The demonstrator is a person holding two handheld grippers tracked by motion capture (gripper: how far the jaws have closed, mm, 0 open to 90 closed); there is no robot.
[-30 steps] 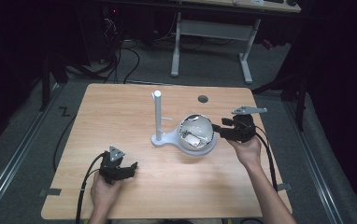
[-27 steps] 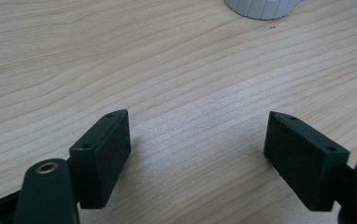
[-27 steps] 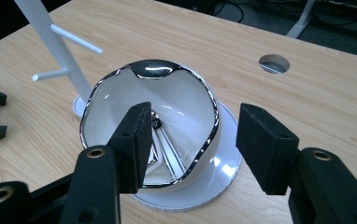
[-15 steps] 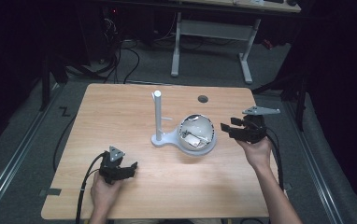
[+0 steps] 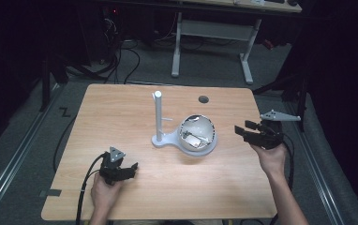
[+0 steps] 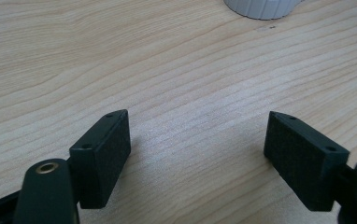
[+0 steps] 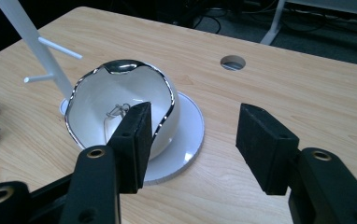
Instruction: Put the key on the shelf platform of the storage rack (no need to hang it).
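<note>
High view shows a wooden table (image 5: 121, 117) with a white bowl (image 5: 197, 132) near its middle, seated on the round base of a white stand (image 5: 159, 121) whose upright post rises just beside the bowl. Right gripper (image 5: 242, 131) hovers apart from the bowl on the side away from the post, jaws spread with nothing between them. Left gripper (image 5: 131, 168) rests low on the table, well apart from the bowl toward the person, jaws likewise spread wide and empty.
</note>
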